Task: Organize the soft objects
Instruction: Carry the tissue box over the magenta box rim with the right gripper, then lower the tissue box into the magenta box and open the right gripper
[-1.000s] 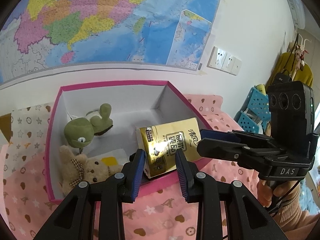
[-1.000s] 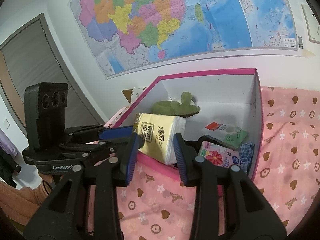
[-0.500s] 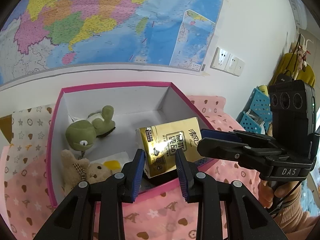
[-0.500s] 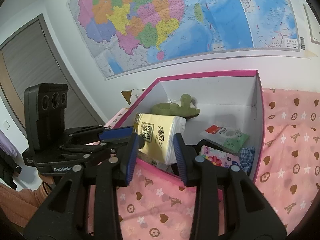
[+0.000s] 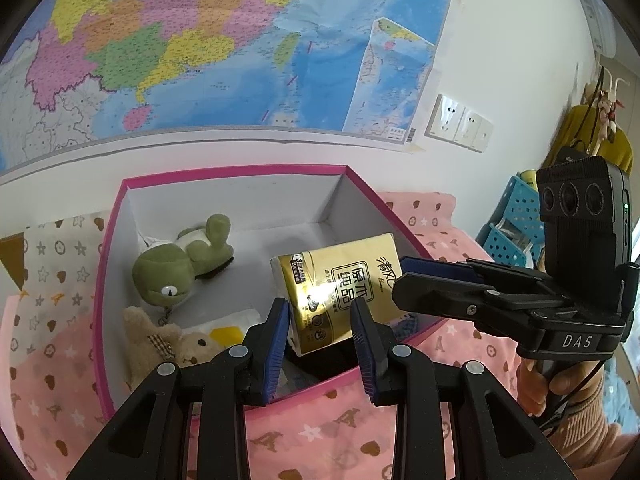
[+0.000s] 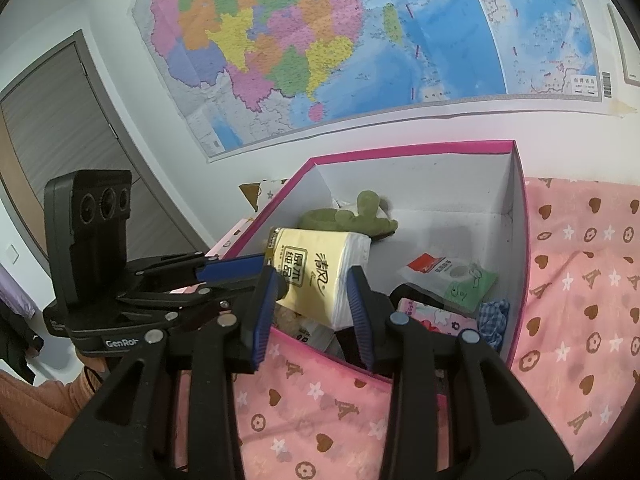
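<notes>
A yellow tissue pack hangs above the front of a pink box with white inside walls. My left gripper and my right gripper are both shut on the pack, one from each side. The right gripper's fingers reach the pack from the right in the left wrist view. In the box lie a green plush frog, a brown teddy bear, flat tissue packets and a blue checked cloth.
The box stands on a pink patterned cloth against a white wall with a large map. Blue baskets stand at the far right. Wall sockets sit beside the map. A door is at the left.
Both grippers have risen and drawn back a little with the tissue pack held between them. The box and its toys now show lower and farther in both views.
</notes>
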`<state>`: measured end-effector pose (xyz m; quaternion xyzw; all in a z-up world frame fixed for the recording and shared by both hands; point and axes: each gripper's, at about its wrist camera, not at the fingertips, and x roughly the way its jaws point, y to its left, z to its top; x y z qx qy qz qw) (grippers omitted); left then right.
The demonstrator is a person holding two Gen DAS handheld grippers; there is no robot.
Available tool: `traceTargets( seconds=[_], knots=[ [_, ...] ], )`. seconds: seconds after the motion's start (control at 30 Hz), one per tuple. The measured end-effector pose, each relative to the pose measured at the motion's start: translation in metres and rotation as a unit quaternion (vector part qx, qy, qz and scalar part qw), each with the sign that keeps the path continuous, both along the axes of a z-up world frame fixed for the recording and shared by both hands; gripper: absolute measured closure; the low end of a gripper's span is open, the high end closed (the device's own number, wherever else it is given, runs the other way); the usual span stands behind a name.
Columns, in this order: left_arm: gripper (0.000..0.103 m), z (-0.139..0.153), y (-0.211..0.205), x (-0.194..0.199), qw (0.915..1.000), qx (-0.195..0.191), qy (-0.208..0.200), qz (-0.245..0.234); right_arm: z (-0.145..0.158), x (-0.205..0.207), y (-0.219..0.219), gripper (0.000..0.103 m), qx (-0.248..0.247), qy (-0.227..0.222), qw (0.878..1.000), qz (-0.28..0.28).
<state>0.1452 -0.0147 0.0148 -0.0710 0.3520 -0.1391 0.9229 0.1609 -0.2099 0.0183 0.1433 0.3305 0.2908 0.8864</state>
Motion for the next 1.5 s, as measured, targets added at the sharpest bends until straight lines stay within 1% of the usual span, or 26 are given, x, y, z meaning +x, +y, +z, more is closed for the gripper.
traceTargets(
  seconds=[0.6,1.5],
  knots=[
    [0.072,-0.007,0.005,0.017,0.9999,0.003,0.012,0.003,-0.003,0.012,0.002,0.064,-0.004,0.006,1.000,-0.003],
    [0.072,-0.017,0.009,0.043,0.9994,0.012,0.031,0.011,-0.016,0.036,0.002,0.064,-0.006,0.029,1.000,-0.007]
  ],
)
